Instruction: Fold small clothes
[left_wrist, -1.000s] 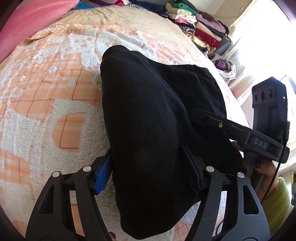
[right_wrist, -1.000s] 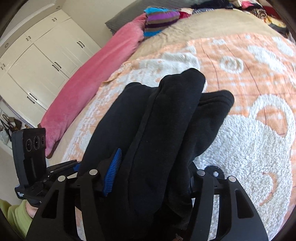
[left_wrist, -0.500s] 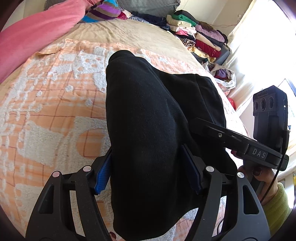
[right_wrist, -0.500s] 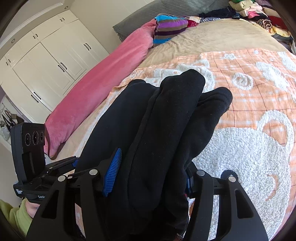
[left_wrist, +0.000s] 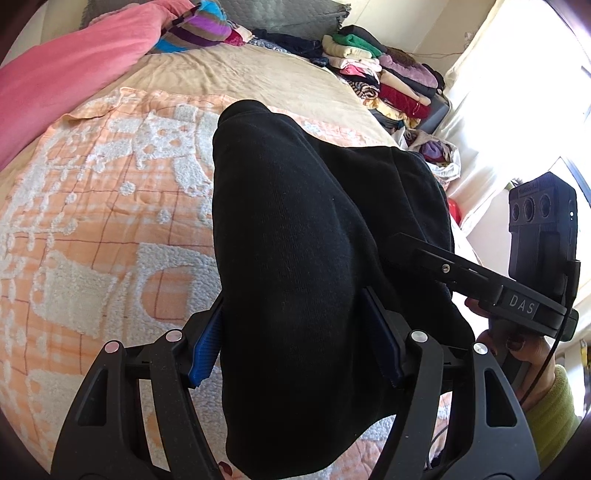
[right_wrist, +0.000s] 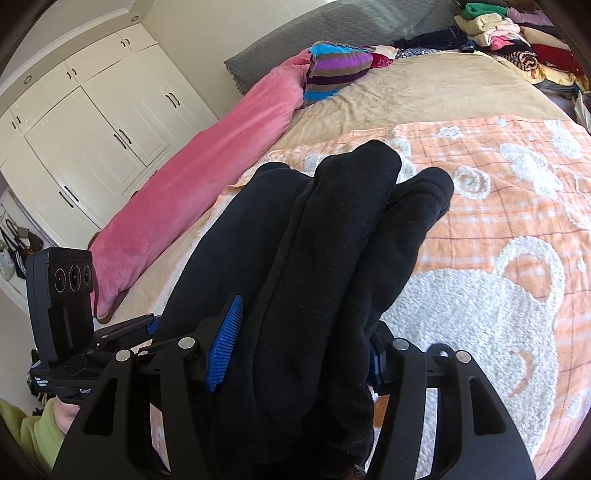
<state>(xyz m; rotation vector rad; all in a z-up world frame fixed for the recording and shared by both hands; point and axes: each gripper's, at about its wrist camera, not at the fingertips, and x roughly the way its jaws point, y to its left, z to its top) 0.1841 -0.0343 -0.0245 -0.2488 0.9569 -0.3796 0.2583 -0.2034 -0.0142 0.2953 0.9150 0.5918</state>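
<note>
A thick folded black garment (left_wrist: 295, 258) hangs between both grippers above the bed. My left gripper (left_wrist: 295, 343) is shut on its near end, blue pads pressed against the bundle on both sides. My right gripper (right_wrist: 295, 350) is shut on the same black garment (right_wrist: 332, 258), whose rolled folds stick out past the fingers. The left wrist view shows the right gripper's black body (left_wrist: 517, 295) at the right, held by a hand in a green sleeve. In the right wrist view the left gripper's body (right_wrist: 62, 314) sits at the left edge.
Below lies an orange and white fleece blanket (left_wrist: 92, 221) on a beige bed (right_wrist: 424, 96). A pink bolster (right_wrist: 192, 177) and striped cushion (right_wrist: 336, 70) lie along the far side. Stacks of folded clothes (left_wrist: 388, 77) sit at the head end. White wardrobes (right_wrist: 92, 140) stand behind.
Both grippers have risen with the black garment, lifting it off the blanket. More of the bed's far end and the room shows in both views.
</note>
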